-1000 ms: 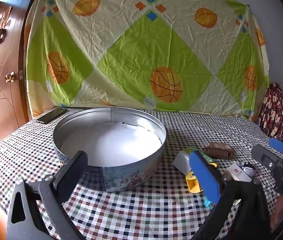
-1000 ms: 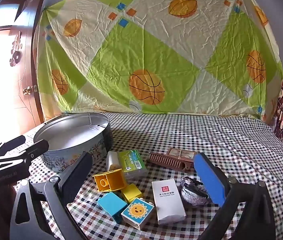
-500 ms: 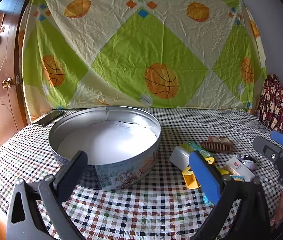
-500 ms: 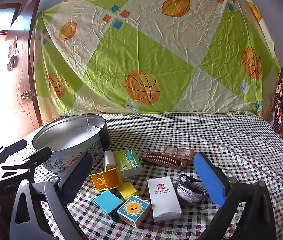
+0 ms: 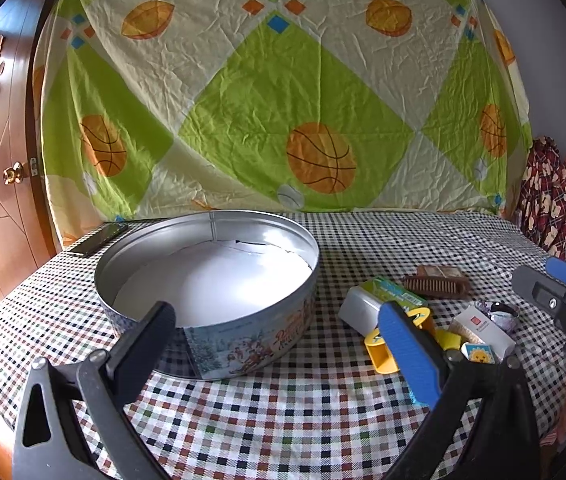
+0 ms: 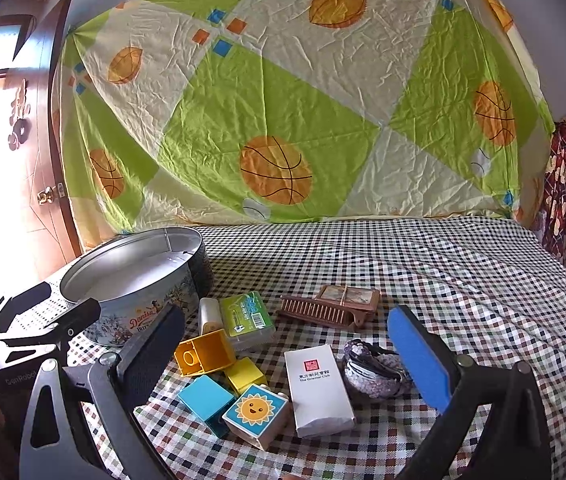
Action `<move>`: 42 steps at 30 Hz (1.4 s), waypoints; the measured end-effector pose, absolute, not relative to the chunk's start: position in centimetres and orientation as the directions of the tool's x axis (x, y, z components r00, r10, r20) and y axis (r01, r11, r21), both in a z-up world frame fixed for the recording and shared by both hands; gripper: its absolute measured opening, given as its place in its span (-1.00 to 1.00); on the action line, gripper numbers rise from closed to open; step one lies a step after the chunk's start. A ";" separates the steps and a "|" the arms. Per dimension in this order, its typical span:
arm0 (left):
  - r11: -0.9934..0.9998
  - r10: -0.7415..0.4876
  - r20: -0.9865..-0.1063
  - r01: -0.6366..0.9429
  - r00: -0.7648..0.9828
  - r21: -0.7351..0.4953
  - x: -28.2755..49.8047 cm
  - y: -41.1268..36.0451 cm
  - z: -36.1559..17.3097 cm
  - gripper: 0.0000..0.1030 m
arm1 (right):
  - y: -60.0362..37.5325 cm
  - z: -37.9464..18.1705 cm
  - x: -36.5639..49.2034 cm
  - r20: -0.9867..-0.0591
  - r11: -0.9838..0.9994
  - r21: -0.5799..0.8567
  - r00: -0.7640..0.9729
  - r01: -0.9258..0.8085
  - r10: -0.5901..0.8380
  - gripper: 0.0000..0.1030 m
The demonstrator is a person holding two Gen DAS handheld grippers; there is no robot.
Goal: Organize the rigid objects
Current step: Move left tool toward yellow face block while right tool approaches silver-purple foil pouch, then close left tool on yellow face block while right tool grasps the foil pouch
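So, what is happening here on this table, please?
A person holds two handheld grippers over a checked tablecloth, and both are open and hold nothing. The left gripper faces a round cookie tin that holds only a white liner. The right gripper hovers above a loose pile beside the tin: a white box, a sunflower block, blue and yellow blocks, a wooden comb and a green pack. Nothing is sorted yet.

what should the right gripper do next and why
Probably lower the right gripper onto the white box and close. Its jaws are open and empty, the box lies loose between them on the cloth, and the round tin holds no objects yet.
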State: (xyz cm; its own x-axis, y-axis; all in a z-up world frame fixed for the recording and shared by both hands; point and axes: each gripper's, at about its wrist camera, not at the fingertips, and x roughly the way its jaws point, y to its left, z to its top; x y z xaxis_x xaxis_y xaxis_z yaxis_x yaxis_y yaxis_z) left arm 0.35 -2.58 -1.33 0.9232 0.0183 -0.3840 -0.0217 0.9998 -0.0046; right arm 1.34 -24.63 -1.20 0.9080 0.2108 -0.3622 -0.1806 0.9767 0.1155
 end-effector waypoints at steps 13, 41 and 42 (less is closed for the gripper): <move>1.000 0.020 -0.402 -0.019 0.915 0.006 0.9 -2.9 -2.0 1.00 | -25.7 -2.0 1.2 -0.372 0.979 0.131 0.908 -0.154 0.192 0.99; 0.982 -0.125 -0.551 0.183 0.825 0.051 5.6 -9.8 -4.0 0.99 | -29.5 -4.8 2.3 -0.433 0.982 0.184 0.893 -0.042 0.120 0.99; 0.980 -0.124 -0.567 0.189 0.814 0.057 6.1 -10.1 -4.2 0.99 | -29.6 -4.9 2.4 -0.442 0.982 0.183 0.890 -0.037 0.116 0.99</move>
State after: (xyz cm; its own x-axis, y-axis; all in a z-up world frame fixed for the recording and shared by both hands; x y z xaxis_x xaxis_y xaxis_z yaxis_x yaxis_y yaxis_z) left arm 6.13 -10.12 -4.21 0.8144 -0.1244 -0.5668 0.1891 0.9803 0.0566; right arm 2.42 -29.60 -4.88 0.8896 0.1159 -0.4419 -0.0373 0.9825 0.1827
